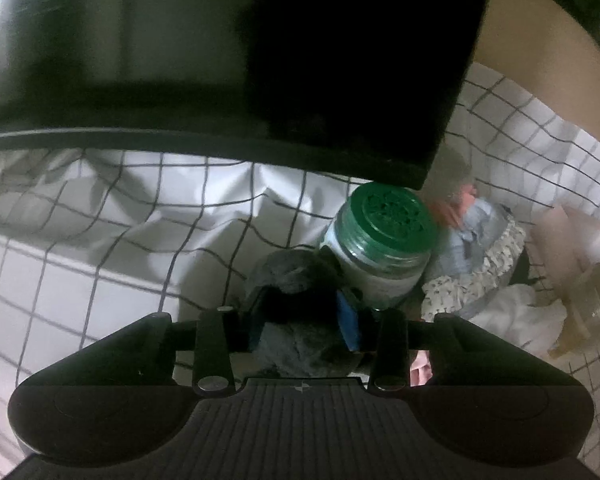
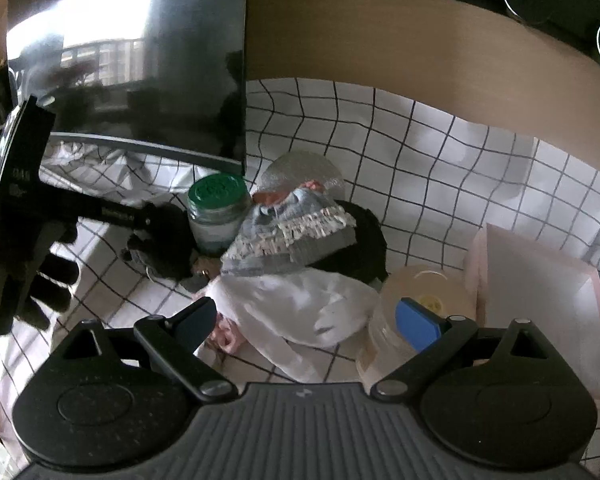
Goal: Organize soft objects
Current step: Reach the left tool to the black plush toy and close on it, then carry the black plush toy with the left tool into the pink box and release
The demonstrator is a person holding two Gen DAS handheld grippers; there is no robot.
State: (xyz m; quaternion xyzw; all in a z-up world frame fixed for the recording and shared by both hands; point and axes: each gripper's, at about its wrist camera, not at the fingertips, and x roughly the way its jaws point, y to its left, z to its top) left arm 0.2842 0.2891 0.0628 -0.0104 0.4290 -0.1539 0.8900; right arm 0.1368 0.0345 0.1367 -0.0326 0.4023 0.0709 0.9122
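Note:
A grey fuzzy plush [image 1: 296, 280] lies on the checked cloth between the blue pads of my left gripper [image 1: 302, 320], right against a green-lidded jar [image 1: 388, 216]. The pads flank it without visibly squeezing it, so the gripper reads as open. The right wrist view shows that left gripper [image 2: 146, 220] over the same plush [image 2: 160, 248]. My right gripper [image 2: 306, 322] is wide open above a white cloth [image 2: 300, 304], holding nothing. Behind it sits a pile of a blue-grey patterned cloth [image 2: 292, 232] on a black one [image 2: 364, 248]. A pink fabric [image 2: 228, 336] peeks out by the left finger.
A dark monitor [image 2: 140, 60] stands at the back left, its lower edge just above the jar [image 2: 218, 192]. A clear tape roll [image 2: 420, 280] and a pink box [image 2: 540, 280] sit at the right. A black-gloved hand [image 2: 52, 276] holds the left gripper.

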